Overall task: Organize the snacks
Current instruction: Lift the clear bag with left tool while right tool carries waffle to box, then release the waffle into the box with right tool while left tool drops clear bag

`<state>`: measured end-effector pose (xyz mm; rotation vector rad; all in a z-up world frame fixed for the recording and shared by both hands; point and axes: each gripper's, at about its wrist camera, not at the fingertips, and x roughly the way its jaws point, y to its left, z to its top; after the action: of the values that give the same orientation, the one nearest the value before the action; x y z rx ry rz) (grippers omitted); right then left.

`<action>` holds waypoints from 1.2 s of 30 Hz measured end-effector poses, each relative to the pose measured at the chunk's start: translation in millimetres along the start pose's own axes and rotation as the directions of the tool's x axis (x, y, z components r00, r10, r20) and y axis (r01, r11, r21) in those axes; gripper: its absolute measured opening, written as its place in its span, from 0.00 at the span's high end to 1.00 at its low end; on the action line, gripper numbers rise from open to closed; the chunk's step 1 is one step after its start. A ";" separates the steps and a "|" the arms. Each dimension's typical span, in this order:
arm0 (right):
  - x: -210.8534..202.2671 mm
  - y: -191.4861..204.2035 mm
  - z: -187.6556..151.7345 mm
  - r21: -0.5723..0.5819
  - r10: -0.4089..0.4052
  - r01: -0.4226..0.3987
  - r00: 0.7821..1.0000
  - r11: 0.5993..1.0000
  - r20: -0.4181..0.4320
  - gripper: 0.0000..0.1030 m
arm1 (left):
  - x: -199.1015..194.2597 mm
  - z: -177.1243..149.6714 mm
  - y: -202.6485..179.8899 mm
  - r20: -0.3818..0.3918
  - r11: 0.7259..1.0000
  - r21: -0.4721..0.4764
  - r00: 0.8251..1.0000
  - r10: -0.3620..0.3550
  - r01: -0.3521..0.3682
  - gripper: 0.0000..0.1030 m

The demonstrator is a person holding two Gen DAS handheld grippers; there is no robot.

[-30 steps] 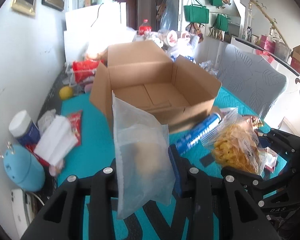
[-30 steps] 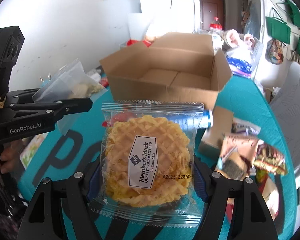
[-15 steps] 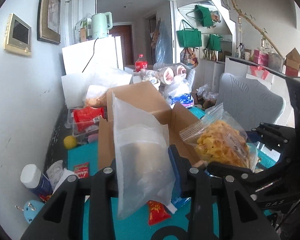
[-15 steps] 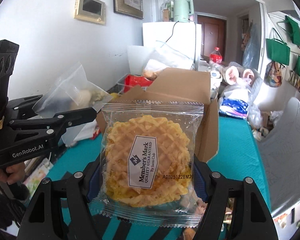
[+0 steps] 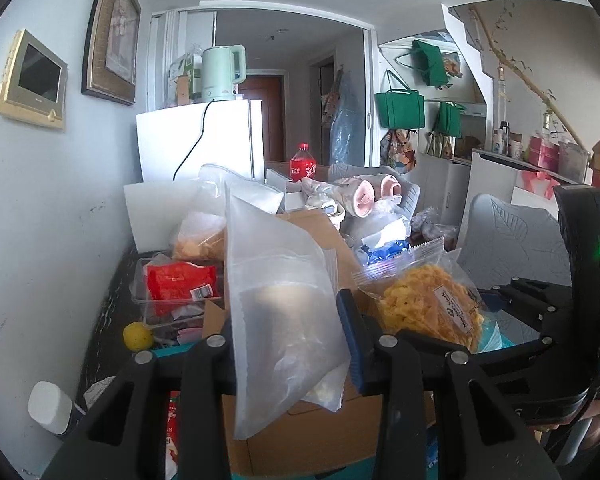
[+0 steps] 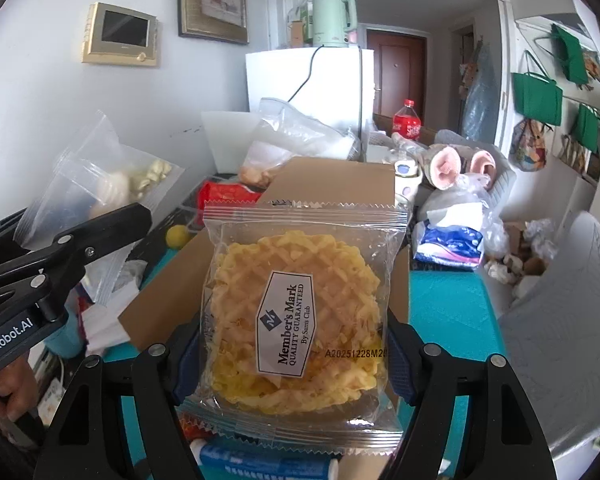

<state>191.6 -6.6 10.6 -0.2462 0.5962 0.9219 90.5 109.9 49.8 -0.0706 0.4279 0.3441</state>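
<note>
My left gripper (image 5: 290, 356) is shut on a clear zip bag (image 5: 278, 312) with pale snack pieces in it, held upright above the near wall of the open cardboard box (image 5: 312, 444). My right gripper (image 6: 288, 360) is shut on a clear Member's Mark waffle pack (image 6: 296, 308), held upright in front of the same box (image 6: 336, 180). The waffle pack (image 5: 428, 308) shows at the right of the left wrist view. The zip bag (image 6: 100, 176) and left gripper show at the left of the right wrist view. The inside of the box is hidden.
The box stands on a teal tablecloth (image 6: 448, 312). A clear tray with a red packet (image 5: 180, 284), a yellow ball (image 5: 137, 336) and a white-capped bottle (image 5: 50, 406) lie left. A blue tube (image 6: 268, 464) lies near me. A grey chair (image 5: 512, 244) stands right.
Both grippers have risen and levelled out with their packs. The view has swung from down into the open box to across its top toward the room.
</note>
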 end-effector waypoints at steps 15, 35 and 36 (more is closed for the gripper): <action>87.3 -16.7 14.7 0.031 -0.083 0.085 0.995 0.996 -0.050 0.28 | 109.4 -16.2 29.4 -0.160 0.993 -0.010 0.980 0.116 -0.119 0.66; 109.3 -29.1 9.4 0.070 -0.062 0.073 0.988 0.995 -0.142 0.07 | 156.4 -43.7 34.9 -0.374 0.977 -0.021 0.908 0.187 -0.210 0.64; 109.2 -29.0 9.8 0.066 -0.067 0.077 0.988 0.995 -0.142 0.07 | 156.4 -43.3 34.8 -0.378 0.977 -0.018 0.906 0.191 -0.214 0.64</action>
<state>268.7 54.1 -46.2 -0.2676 0.7438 0.8161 195.0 185.4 -54.8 -0.1514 0.8086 0.5524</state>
